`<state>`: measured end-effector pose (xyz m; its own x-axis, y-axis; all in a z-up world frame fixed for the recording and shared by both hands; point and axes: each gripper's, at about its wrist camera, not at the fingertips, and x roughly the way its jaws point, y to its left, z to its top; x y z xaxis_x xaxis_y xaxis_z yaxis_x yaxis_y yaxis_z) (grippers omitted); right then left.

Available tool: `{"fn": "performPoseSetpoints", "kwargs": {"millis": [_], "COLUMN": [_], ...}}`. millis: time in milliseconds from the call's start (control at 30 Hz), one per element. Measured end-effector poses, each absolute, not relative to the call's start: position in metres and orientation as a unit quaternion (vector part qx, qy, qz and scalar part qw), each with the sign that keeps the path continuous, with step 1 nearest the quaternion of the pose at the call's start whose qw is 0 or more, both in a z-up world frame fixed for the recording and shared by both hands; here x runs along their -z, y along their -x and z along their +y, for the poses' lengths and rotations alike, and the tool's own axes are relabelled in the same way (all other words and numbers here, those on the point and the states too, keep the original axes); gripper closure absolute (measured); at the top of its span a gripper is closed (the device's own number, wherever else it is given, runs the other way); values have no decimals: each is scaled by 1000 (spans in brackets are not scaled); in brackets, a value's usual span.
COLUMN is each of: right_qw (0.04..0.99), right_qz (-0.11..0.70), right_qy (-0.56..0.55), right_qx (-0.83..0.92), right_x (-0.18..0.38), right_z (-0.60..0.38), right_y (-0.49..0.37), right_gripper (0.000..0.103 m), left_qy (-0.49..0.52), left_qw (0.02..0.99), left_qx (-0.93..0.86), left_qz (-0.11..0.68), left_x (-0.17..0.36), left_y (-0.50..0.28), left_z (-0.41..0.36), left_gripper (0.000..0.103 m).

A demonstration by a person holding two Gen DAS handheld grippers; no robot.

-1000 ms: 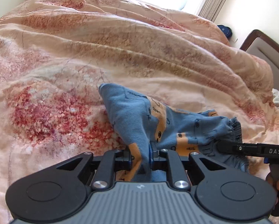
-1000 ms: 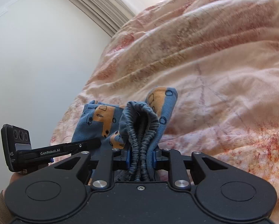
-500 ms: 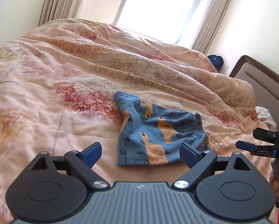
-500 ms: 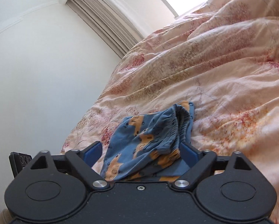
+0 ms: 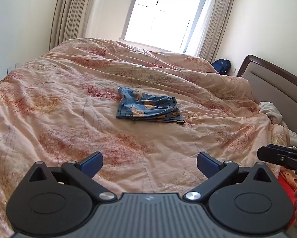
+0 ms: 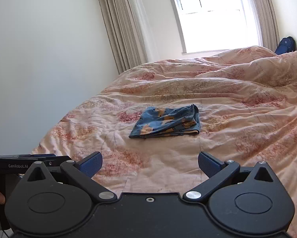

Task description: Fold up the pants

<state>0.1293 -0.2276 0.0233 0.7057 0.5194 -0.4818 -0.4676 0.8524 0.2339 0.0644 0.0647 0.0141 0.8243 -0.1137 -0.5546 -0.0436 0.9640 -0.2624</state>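
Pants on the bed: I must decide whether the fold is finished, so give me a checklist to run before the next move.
1. Pants released, lying alone on the quilt: ok.
2. Left hand-held gripper open, nothing between the jaws: ok.
3. Right hand-held gripper open, nothing between the jaws: ok.
4. Pants folded into a compact stack: ok.
5. Edges aligned: not ok, the layers sit uneven at the elastic waistband.
6. Underside flat: cannot tell.
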Motion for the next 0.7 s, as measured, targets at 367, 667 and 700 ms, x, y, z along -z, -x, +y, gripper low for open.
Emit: {"fn": "performPoseSetpoints", "kwargs": {"millis": [367, 667, 700], "right_qw": [922, 921, 921], "right_qz": [284, 288, 287], "right_qy": [-39, -47, -46], "right_qx": [-262, -258, -259], "right_x": [-30, -31, -32], "right_z": [-236, -237, -236], "right_y": [-69, -68, -67], "right_gripper": [1, 1, 1], "left_qy": [86, 94, 97], "left_qw": [943, 944, 944], "left_qx": [-4, 2, 4], "left_qz": [321, 316, 316], "left_x": [-22, -28, -29], "left_y": [-25, -25, -25], "left_z": [33, 33, 33], "left_gripper": [0, 0, 0]}}
